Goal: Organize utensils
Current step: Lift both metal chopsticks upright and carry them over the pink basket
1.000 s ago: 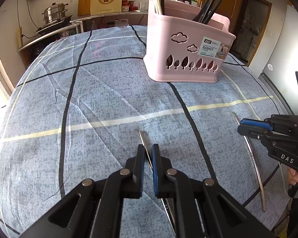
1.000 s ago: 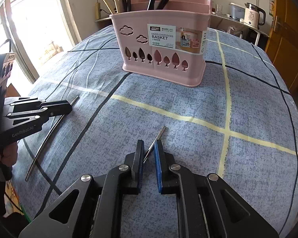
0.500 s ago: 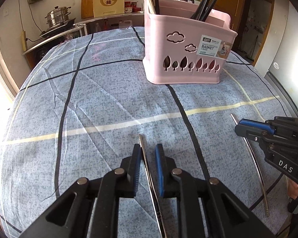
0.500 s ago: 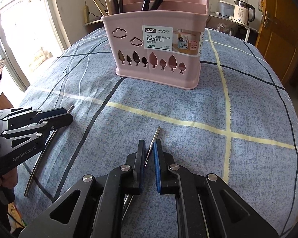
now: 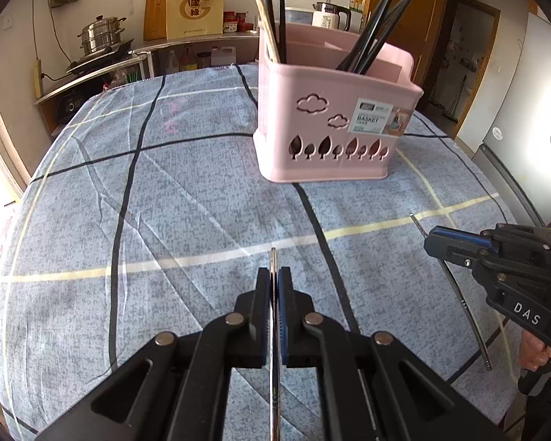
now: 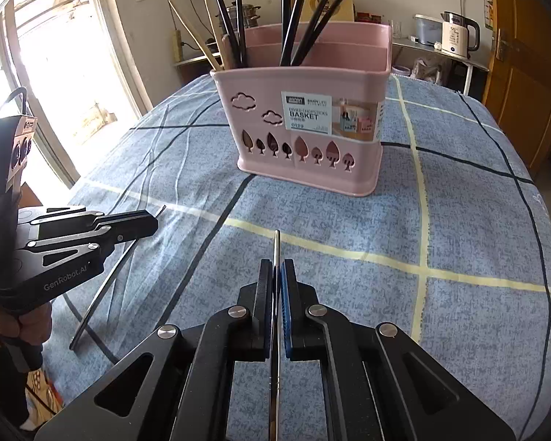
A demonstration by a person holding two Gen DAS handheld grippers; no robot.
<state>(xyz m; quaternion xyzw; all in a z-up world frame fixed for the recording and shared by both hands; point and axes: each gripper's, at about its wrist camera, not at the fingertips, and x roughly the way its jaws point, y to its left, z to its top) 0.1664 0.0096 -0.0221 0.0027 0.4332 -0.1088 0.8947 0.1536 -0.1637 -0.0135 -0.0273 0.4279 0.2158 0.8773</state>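
2 metal chopsticks are gripped above the blue checked tablecloth [image 5: 187,198]: the left gripper [image 5: 274,275] is clamped on one chopstick [image 5: 273,259], the right gripper [image 6: 276,268] on the other chopstick [image 6: 276,246]. The pink basket [image 5: 334,117] ahead holds what look like 6 or more sticks.

Steamer pot [image 5: 101,35], kettle [image 6: 459,35], perhaps a bag [image 5: 194,11]

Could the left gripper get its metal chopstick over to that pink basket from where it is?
Probably yes. The left gripper is shut on its metal chopstick, and only bare tablecloth lies between it and the pink basket, whose top is open.
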